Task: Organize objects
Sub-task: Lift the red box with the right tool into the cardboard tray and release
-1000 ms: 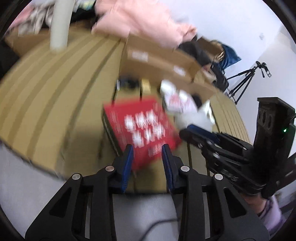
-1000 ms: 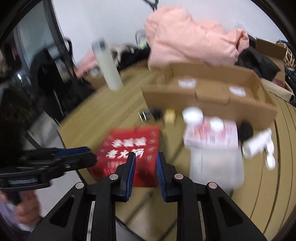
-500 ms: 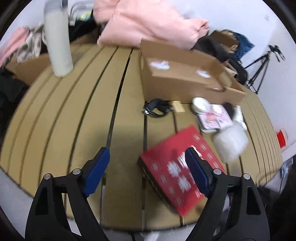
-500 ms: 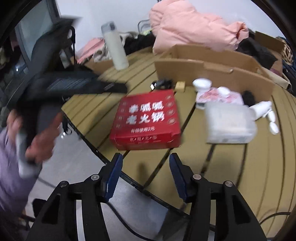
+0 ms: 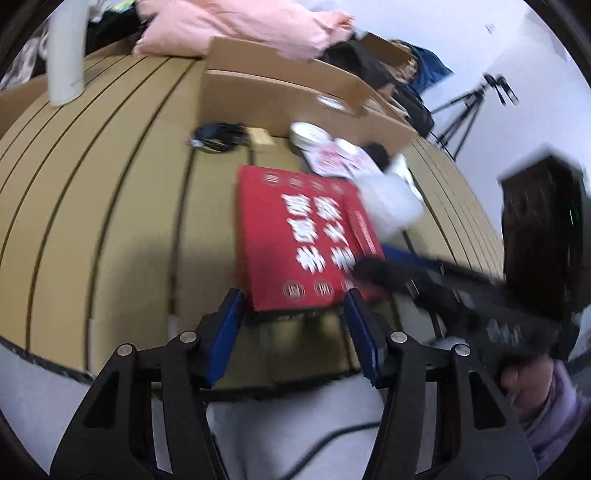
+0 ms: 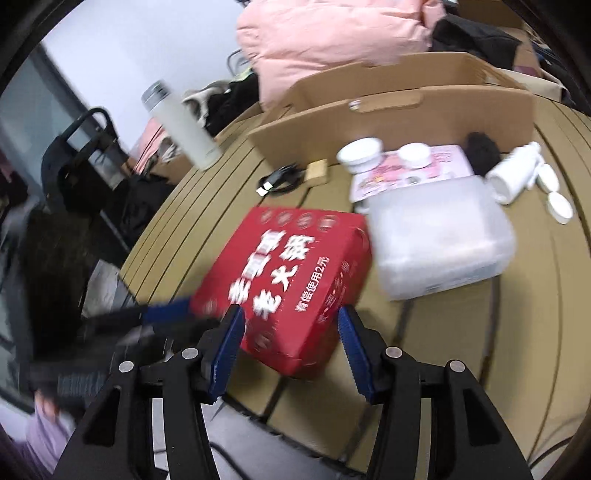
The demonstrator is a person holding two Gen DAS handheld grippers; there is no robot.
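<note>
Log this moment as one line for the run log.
phase: approach | target: red box on slatted table | left gripper: jaws just closing, open | right gripper: jaws open | held: nothing

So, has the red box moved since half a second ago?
Yes. The red box turned: it lay slanted across the table seams, and now its sides run almost along them.

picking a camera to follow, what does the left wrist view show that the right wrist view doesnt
Only the left wrist view shows the tripod by the wall and the left tongs, open. Only the right wrist view shows the white bottle lying on its side, the flask's metal cap and the right tongs, open. Both show the red box, cardboard box, clear plastic container, black cable and pink clothing.
</note>
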